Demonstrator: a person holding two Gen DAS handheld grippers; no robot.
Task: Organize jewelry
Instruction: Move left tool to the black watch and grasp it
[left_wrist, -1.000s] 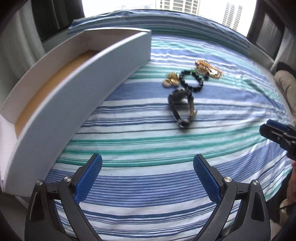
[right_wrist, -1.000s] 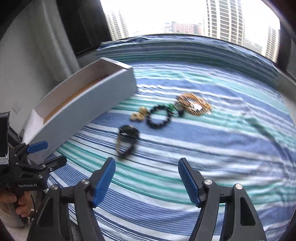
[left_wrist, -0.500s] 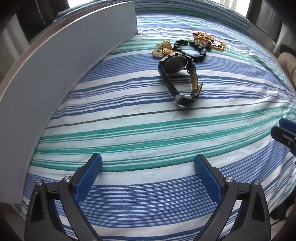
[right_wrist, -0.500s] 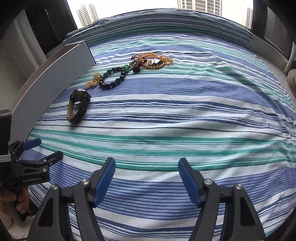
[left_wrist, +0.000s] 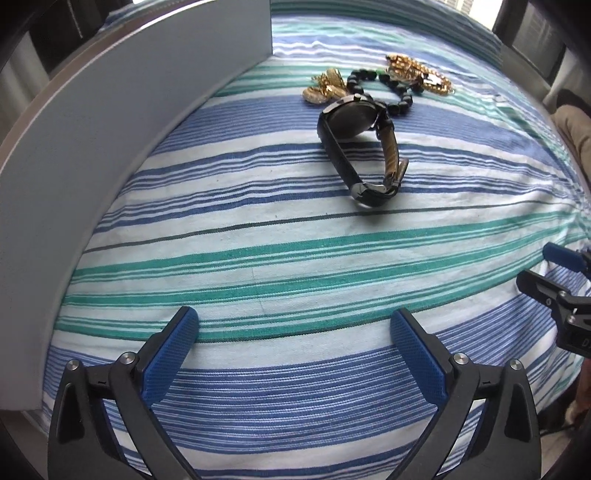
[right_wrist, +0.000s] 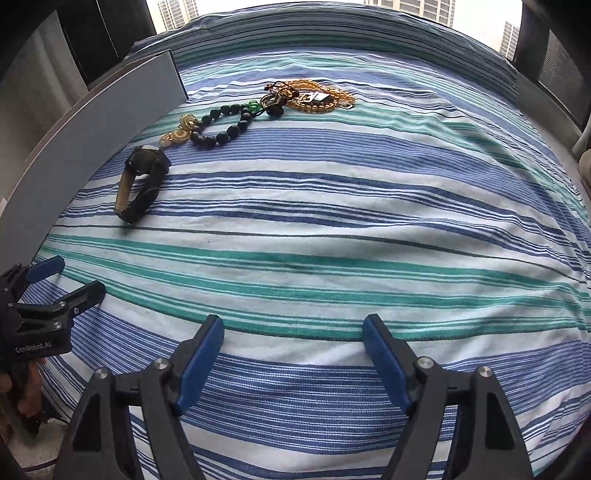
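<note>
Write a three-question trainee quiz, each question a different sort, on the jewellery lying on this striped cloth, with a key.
1. True or false: the watch lies inside the white box.
2. Which lies nearest the box: A) gold earrings, B) amber bead necklace, C) black bead bracelet?
3. Fill in: both grippers hold ____.

Key: 1 false, it lies on the striped cloth; 2 A; 3 nothing.
</note>
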